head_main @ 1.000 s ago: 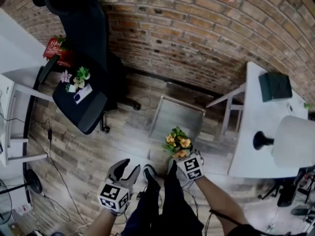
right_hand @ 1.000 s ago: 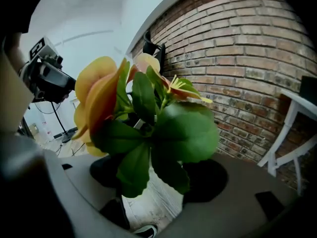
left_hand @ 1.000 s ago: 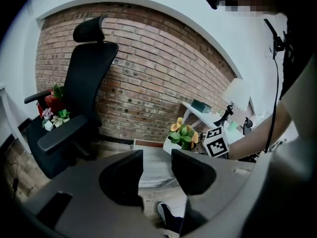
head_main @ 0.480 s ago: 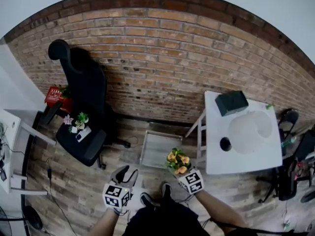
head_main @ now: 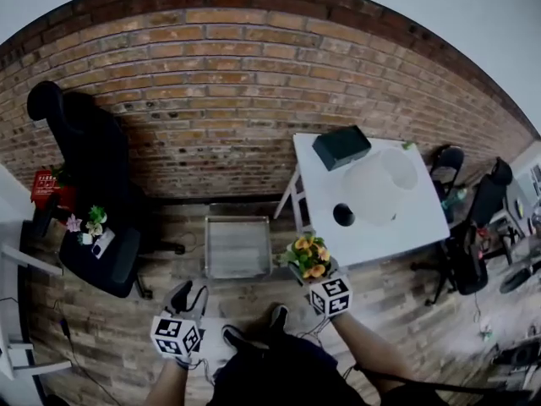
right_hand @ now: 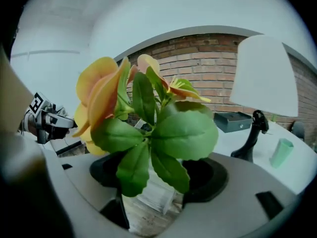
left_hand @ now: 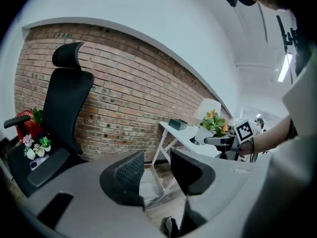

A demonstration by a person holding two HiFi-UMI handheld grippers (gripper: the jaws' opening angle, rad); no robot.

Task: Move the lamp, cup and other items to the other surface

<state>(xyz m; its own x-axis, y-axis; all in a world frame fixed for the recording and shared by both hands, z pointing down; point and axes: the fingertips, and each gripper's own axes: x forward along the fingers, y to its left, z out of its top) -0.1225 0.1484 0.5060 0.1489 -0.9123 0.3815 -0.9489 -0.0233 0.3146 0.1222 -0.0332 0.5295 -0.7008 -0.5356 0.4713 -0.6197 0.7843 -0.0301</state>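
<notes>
The right hand-held gripper (right_hand: 159,178) is clenched on the white pot of a potted plant (head_main: 308,257) with orange flowers, held in the air just beside the near edge of the white tabletop (head_main: 416,220). On that tabletop stand the lamp (head_main: 372,189), a black box (head_main: 341,147) and a pale green cup (right_hand: 282,152). The left hand-held gripper (left_hand: 156,170) is released, its jaws apart and empty above the wooden floor (head_main: 127,328). At the left, small flowers (head_main: 88,225) sit on a black office chair (head_main: 93,163).
</notes>
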